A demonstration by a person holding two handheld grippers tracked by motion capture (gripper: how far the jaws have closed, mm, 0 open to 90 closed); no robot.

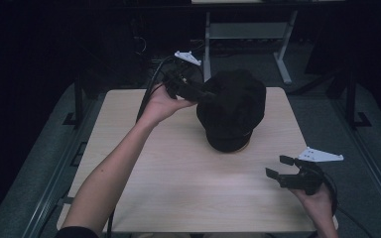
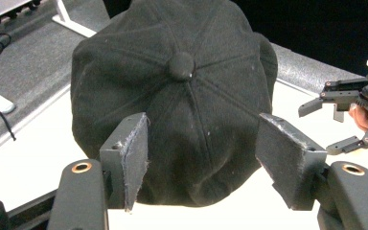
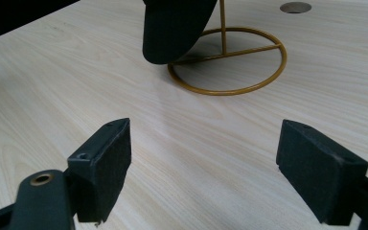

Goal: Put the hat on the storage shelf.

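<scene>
Black cap point(image 1: 231, 109) sits on a gold wire stand point(image 3: 227, 64), toward the far edge of the bench point(image 1: 178, 168), a little right of its middle. From the high view the cap hides nearly all of the stand. The right gripper view shows the stand's ring base flat on the wood, a thin upright rising from it, and the cap's brim point(image 3: 175, 28) hanging over the near rim of the ring, clear of the bench.

Left gripper point(image 1: 206, 95) is held at the cap's left side, near the far-left part of the bench. In the left gripper view its jaws stand open, one pad point(image 2: 134, 158) on each side of the crown, the top button point(image 2: 181, 65) beyond and between them; whether either pad presses the cloth I cannot tell (a gap shows at the right pad).

Right gripper point(image 1: 279, 166) is at the near-right corner of the bench, well apart from the cap, jaws wide open with nothing but bare wood between them.
</scene>
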